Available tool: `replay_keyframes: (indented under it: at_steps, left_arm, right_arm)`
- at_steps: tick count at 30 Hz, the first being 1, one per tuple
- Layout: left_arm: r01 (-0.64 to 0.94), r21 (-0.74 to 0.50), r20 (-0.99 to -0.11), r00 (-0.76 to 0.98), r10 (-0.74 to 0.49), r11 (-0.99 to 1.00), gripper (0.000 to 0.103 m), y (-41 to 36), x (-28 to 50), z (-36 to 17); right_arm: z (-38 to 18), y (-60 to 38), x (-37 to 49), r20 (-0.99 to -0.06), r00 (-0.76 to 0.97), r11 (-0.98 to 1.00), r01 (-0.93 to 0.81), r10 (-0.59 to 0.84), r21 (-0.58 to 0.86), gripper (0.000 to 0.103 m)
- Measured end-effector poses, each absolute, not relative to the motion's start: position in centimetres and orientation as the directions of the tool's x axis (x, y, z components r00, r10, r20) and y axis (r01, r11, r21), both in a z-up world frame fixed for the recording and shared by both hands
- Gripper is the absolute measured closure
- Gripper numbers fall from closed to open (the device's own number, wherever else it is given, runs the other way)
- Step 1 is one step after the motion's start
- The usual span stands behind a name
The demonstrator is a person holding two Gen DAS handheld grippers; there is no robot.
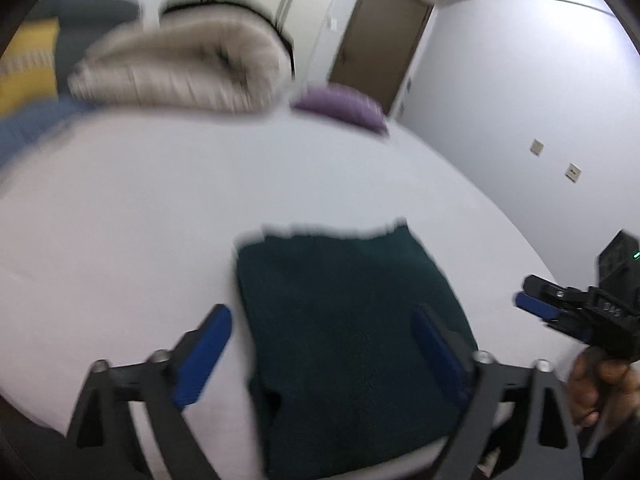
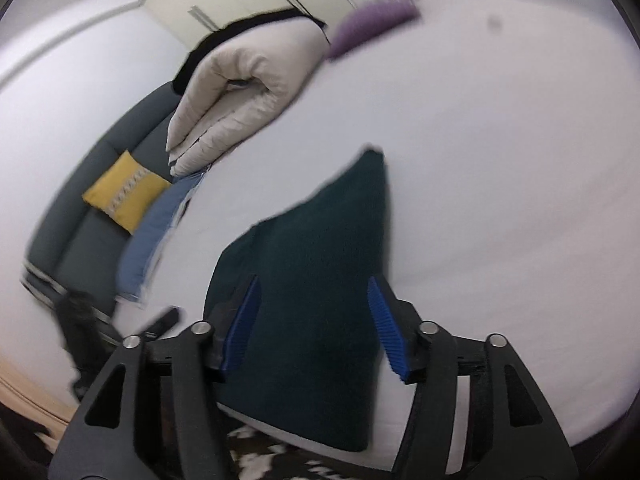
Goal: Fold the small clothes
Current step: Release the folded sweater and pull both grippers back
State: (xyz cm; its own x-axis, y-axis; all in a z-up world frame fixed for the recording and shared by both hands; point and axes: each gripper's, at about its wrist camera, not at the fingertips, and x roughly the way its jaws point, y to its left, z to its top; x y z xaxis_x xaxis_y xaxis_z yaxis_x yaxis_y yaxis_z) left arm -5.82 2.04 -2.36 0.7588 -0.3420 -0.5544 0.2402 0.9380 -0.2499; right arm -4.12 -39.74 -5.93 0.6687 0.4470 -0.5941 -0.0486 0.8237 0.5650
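Near the front edge of the white bed (image 1: 140, 208) lies the dark green garment (image 1: 344, 320), folded flat into a compact rectangle, so we judge this fold done. Our left claw (image 1: 320, 344) hangs above it with jaws spread wide, gripping nothing; our right claw (image 2: 316, 320) likewise stands apart from the cloth, partly open and empty. Other folded clothes, purple (image 1: 340, 106) and blue (image 2: 148, 232), sit well apart.

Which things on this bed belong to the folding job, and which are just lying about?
Job:
- dark green knitted garment
- left claw
- right claw

Lying about:
- beige folded duvet
- purple cloth
- blue denim cloth
- yellow cushion
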Motion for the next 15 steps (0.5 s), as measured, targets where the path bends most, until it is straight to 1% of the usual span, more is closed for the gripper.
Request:
replay_keyframes:
  at_steps: [1, 2, 5, 6, 7, 8, 9, 11, 13, 15]
  left_arm:
    - [0.232, -0.222, -0.532, 0.785, -0.317, 0.947, 0.0, 2.0, -6.3, -1.7]
    - [0.206, -0.162, -0.495, 0.829, -0.26, 0.965, 0.0, 1.8, -7.3, -0.5]
    - [0.148, -0.032, -0.406, 0.902, -0.148, 0.988, 0.0, 1.2, -9.3, 1.6]
    - [0.117, 0.01, -0.373, 0.922, -0.105, 0.993, 0.0, 1.1, -10.0, 2.1]
    - [0.092, 0.039, -0.349, 0.934, -0.073, 0.995, 0.0, 0.9, -10.4, 2.5]
    - [0.053, 0.086, -0.305, 0.952, -0.024, 0.995, 0.0, 0.6, -11.2, 3.1]
    - [0.026, 0.118, -0.281, 0.96, 0.008, 0.993, 0.0, 0.6, -11.7, 3.5]
    - [-0.019, 0.165, -0.25, 0.966, 0.061, 0.986, 0.0, 0.2, -12.0, 4.3]
    - [-0.058, 0.18, -0.228, 0.969, 0.099, 0.982, 0.0, 0.1, -12.2, 5.2]
    - [-0.021, 0.159, -0.247, 0.967, 0.06, 0.987, 0.0, 0.3, -12.4, 5.9]
  right_arm:
    - [-4.6, -39.4, -4.6, -0.593, 0.69, 0.848, -0.057, 0.415, 0.527, 0.038]
    - [-3.4, -39.0, -5.2, -0.593, 0.711, 0.872, -0.058, 0.378, 0.487, 0.035]
    - [-0.2, -37.8, -6.5, -0.576, 0.772, 0.93, -0.051, 0.268, 0.365, 0.027]
    - [0.6, -37.5, -7.0, -0.564, 0.789, 0.94, -0.048, 0.244, 0.339, 0.02]
    - [1.8, -37.1, -8.0, -0.54, 0.817, 0.953, -0.037, 0.203, 0.302, 0.01]
    - [2.5, -36.9, -8.6, -0.52, 0.837, 0.96, -0.025, 0.172, 0.278, 0.004]
    - [3.3, -36.8, -9.4, -0.494, 0.858, 0.967, -0.014, 0.142, 0.255, 0.0]
    - [4.7, -36.4, -10.8, -0.445, 0.891, 0.979, 0.001, 0.092, 0.204, 0.0]
    - [5.9, -35.8, -11.4, -0.439, 0.896, 0.987, 0.008, 0.064, 0.16, 0.0]
    - [6.7, -35.5, -12.1, -0.439, 0.896, 0.989, -0.004, 0.069, 0.147, 0.0]
